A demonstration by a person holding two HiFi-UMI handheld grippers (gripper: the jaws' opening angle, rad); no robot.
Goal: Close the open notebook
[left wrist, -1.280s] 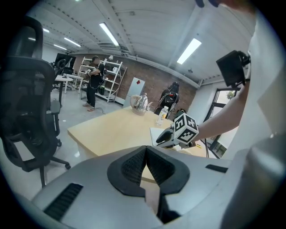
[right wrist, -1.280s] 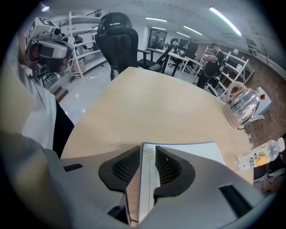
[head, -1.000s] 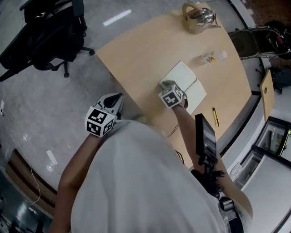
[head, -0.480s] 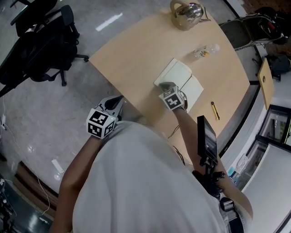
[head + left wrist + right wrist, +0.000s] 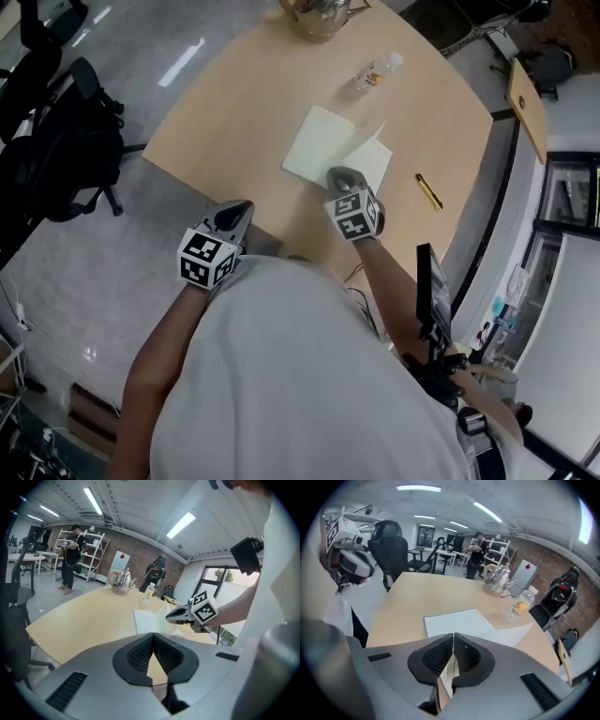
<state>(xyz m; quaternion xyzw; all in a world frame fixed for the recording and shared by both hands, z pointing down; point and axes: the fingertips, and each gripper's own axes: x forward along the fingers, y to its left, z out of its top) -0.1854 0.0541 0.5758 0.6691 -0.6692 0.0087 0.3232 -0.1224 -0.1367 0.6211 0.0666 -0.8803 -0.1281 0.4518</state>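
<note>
The open notebook [image 5: 323, 141] lies with pale blank pages on the wooden table [image 5: 225, 103]. Its left half is flat; its right half is lifted off the table and curls upward. My right gripper [image 5: 340, 176] is at the notebook's near right edge, shut on that lifted half, and a pale sheet edge shows between its pads [image 5: 451, 665]. The flat left page [image 5: 457, 620] lies just beyond them. My left gripper [image 5: 238, 214] hangs off the table's near left edge, jaws together with nothing in them. From there the notebook [image 5: 146, 620] and the right gripper [image 5: 174, 616] are in view ahead.
A metal kettle [image 5: 317, 13] and a plastic bottle [image 5: 377, 69] stand at the table's far side. A yellow pen [image 5: 428, 191] lies right of the notebook. A black office chair [image 5: 66, 131] stands on the floor at left. A black device [image 5: 428, 286] sits on a mount near my chest.
The right gripper closed on the notebook's right half and rose, lifting that half off the table. The left gripper shifted a little beside the table edge.
</note>
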